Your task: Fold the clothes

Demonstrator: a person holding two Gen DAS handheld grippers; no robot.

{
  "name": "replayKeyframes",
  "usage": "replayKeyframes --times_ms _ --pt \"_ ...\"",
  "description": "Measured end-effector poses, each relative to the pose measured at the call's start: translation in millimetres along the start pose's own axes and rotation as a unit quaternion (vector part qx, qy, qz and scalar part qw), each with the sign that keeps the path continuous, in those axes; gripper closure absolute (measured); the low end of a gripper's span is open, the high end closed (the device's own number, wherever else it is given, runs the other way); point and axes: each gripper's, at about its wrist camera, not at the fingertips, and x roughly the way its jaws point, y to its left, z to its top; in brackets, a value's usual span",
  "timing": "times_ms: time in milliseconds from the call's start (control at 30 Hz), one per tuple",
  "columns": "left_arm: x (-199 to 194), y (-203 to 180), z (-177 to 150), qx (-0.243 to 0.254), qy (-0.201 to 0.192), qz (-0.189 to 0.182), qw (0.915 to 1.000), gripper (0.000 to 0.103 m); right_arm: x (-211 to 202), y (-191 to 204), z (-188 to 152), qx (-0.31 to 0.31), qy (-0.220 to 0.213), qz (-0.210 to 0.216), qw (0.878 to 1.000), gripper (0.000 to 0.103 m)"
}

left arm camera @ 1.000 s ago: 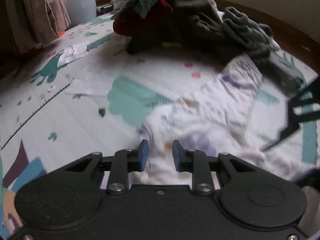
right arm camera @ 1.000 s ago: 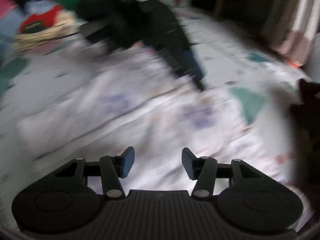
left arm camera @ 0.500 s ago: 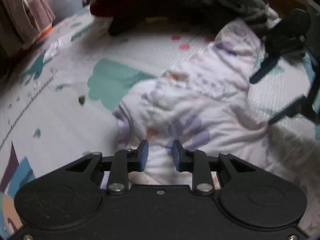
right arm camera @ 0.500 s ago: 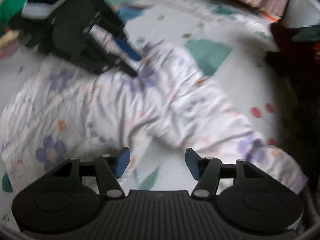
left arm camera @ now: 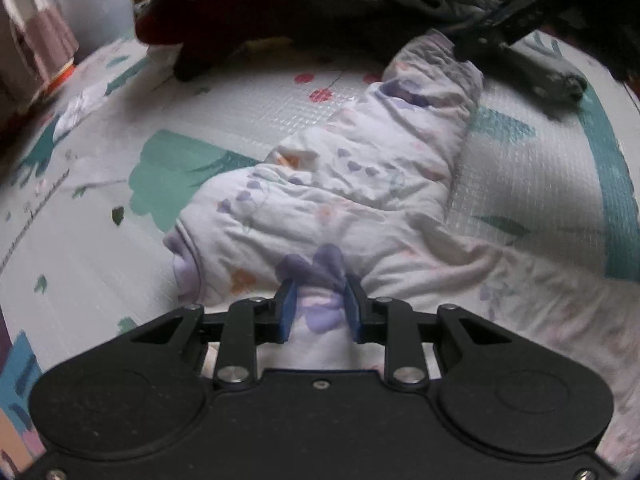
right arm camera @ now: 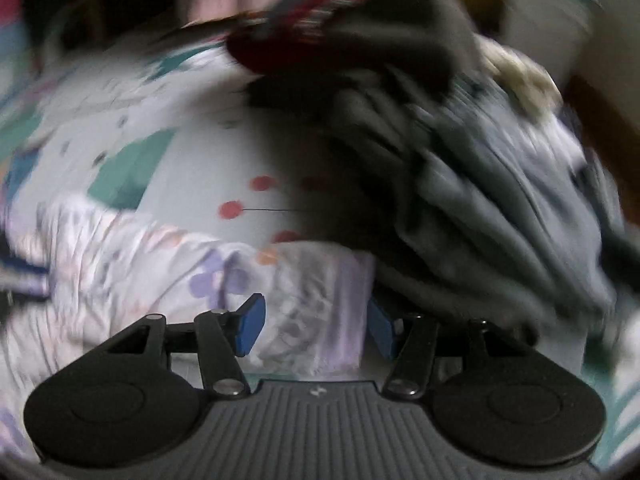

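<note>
The right gripper (right arm camera: pixel 316 326) has swung to the floral garment's (left arm camera: pixel 340 200) far end, jaws spread.

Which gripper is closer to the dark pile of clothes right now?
Right. The right gripper sits at the dark clothes pile, straddling the floral garment's far end; the left gripper grips its near end.

Left wrist view: low, close over the play mat (left arm camera: pixel 100 280), looking forward past the left gripper (left arm camera: pixel 320 304) along the floral garment (left arm camera: pixel 340 200) toward the dark clothes pile (left arm camera: pixel 320 4) at frame top. Right gripper (left arm camera: pixel 516 20) enters upper right.

Right wrist view: blurred, equally low; right gripper (right arm camera: pixel 316 324) at bottom centre. Shared: floral garment (right arm camera: pixel 160 272), play mat (right arm camera: pixel 240 152), dark clothes pile (right arm camera: pixel 460 168).
</note>
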Motion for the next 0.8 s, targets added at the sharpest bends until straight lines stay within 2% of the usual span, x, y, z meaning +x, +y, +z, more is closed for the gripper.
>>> replayKeyframes --times_ms 133,167,200,233,367,400,500,567,700,800 --pt "0 -2 0 -0.001 0.002 0.005 1.0000 0.077 25 -27 2 0.073 0.009 0.028 0.997 0.042" --pt "0 -2 0 -0.002 0.002 0.005 1.0000 0.077 33 -32 2 0.089 0.017 0.055 0.994 0.044" --pt "0 -2 0 -0.004 0.002 0.005 1.0000 0.077 40 -34 1 0.098 0.032 0.078 0.992 0.074" --pt "1 -2 0 -0.006 0.001 0.004 1.0000 0.077 47 -32 1 0.094 0.055 0.084 0.990 0.095" --pt "1 1 -2 -0.015 -0.002 -0.001 0.9999 0.077 41 -44 -11 0.130 0.088 0.069 0.985 0.095" --pt "1 2 -3 -0.017 -0.003 -0.002 0.9999 0.077 40 -47 -10 0.125 0.083 0.069 0.986 0.093" --pt "1 5 -3 -0.028 -0.003 -0.007 0.9996 0.076 33 -53 0 0.088 0.050 0.067 0.993 0.073" --pt "1 3 -2 -0.027 0.000 -0.004 0.9996 0.076 31 -52 6 0.085 0.042 0.075 0.993 0.072" --pt "0 2 -2 -0.028 -0.001 -0.001 0.9996 0.076 44 -52 16 0.084 0.045 0.064 0.993 0.072" --pt "0 2 -6 -0.031 -0.009 -0.001 0.9995 0.076 47 -68 23 0.130 0.041 0.060 0.989 0.074"
